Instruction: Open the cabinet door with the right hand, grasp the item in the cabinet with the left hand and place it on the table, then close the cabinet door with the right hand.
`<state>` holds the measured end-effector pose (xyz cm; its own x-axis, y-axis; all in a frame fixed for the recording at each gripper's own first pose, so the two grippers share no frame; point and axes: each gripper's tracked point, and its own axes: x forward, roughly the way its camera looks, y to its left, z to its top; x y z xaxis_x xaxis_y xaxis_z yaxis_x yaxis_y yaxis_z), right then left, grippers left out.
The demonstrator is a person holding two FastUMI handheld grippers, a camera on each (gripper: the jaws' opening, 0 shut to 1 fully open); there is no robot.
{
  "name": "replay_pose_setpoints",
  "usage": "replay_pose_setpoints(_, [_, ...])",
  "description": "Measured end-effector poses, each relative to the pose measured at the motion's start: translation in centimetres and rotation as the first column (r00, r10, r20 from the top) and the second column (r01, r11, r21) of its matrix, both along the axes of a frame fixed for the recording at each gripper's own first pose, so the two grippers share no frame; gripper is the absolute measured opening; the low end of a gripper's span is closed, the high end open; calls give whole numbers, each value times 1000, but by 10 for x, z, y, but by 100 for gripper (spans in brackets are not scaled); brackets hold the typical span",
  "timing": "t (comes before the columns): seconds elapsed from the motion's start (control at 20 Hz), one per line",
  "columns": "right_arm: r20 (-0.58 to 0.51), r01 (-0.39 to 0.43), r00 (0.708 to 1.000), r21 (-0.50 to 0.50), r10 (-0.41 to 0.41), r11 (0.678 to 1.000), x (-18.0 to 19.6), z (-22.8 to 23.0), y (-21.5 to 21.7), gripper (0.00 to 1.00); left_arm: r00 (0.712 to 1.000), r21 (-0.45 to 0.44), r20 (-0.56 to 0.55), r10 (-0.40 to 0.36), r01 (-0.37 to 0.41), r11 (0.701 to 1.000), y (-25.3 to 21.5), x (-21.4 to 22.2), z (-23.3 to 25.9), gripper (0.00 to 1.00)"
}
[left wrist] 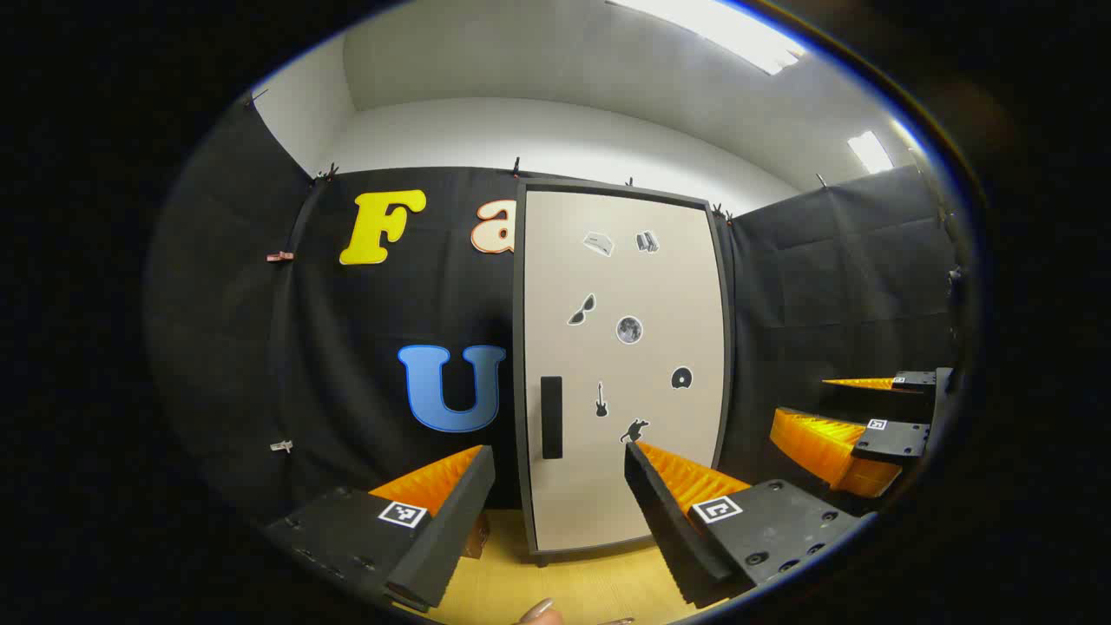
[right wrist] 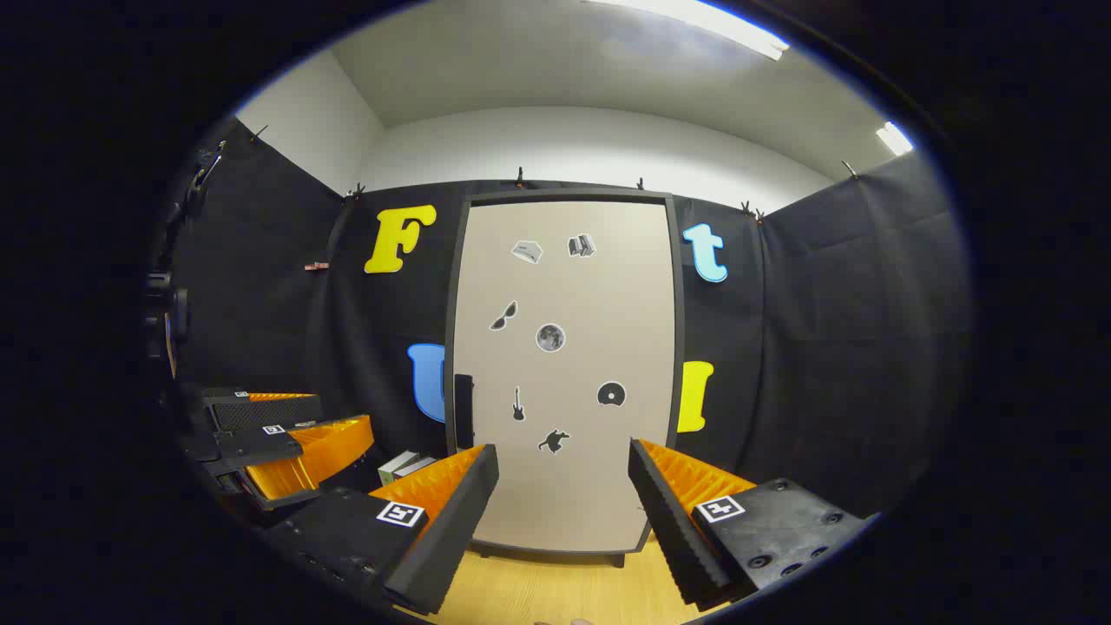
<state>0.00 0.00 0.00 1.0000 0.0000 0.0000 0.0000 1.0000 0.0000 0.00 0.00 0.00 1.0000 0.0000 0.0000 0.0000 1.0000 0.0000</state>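
With the cabinet door [right wrist: 564,373] shut dead ahead of the right gripper [right wrist: 562,499], both it and the left gripper [left wrist: 560,499] held apart and empty, step 1 is pending: the right must reach the dark handle [right wrist: 463,411] ahead-left, the item hidden inside.

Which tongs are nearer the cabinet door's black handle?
Left, by a little. The left tongs face the handle straight on; the right tongs sit off to its right, facing the middle of the door.

Left claw [left wrist: 560,495]: black mounts with screws, square tag markers, ribbed pads. Right claw [right wrist: 564,495]: same build.
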Motion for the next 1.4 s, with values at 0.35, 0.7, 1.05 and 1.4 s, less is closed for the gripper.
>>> replay_pose_setpoints(0.35, [-3,-4,1000,3,4,1000,-6,3,7,97,1000,9,7,-1,1,1000,4,-5,1,95])
replay_pose_setpoints(0.7, [5,0,1000,10,0,1000,-9,6,8,97,1000,12,17,-9,8,1000,5,-8,2,95])
replay_pose_setpoints(1.05, [2,-13,1000,8,13,1000,-10,6,19,97,999,11,18,-38,37,999,5,-10,0,95])
replay_pose_setpoints(1.4, [-19,1,1000,20,-1,1000,-14,-2,32,97,1000,-11,-4,-10,10,1000,35,-17,-11,95])
